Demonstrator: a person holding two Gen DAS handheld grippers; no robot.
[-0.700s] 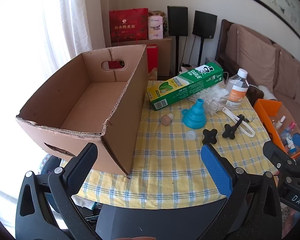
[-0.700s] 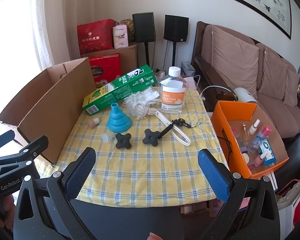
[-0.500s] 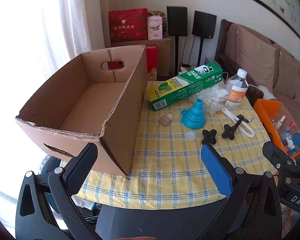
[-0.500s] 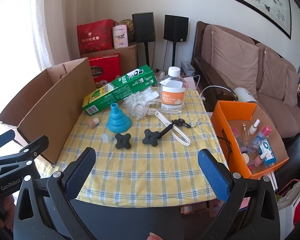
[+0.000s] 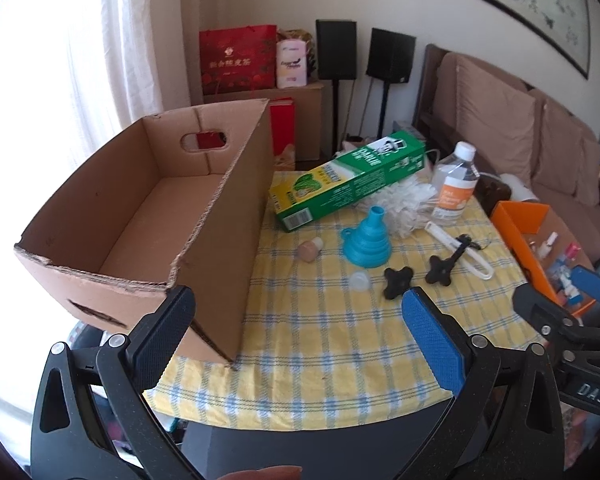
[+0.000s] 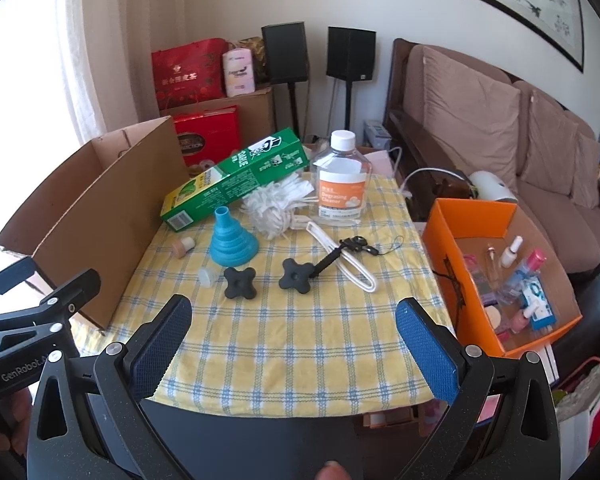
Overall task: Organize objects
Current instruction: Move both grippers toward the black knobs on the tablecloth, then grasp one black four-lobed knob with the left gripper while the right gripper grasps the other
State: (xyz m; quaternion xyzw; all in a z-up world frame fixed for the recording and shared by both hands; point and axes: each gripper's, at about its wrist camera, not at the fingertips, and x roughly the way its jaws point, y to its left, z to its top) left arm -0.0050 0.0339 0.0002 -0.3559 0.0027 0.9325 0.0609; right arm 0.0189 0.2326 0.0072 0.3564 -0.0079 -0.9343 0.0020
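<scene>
On the yellow checked tablecloth (image 6: 308, 336) lie a green carton (image 6: 236, 178), a blue funnel (image 6: 232, 240), a clear cleaner bottle (image 6: 342, 182), a white fluffy bundle (image 6: 276, 208), two black cross-shaped knobs (image 6: 241, 283) (image 6: 298, 274), a small cork (image 6: 182, 246) and a clear cap (image 6: 209, 275). An empty cardboard box (image 5: 140, 216) stands at the table's left. My left gripper (image 5: 300, 312) and right gripper (image 6: 294, 322) both hover open over the table's near edge, nothing between their fingers.
An orange box (image 6: 500, 268) holding several small bottles sits off the table's right side. A brown sofa (image 6: 500, 128) runs behind it. Two black speakers (image 6: 286, 54), red gift bags (image 6: 188, 72) and a curtain stand at the back wall.
</scene>
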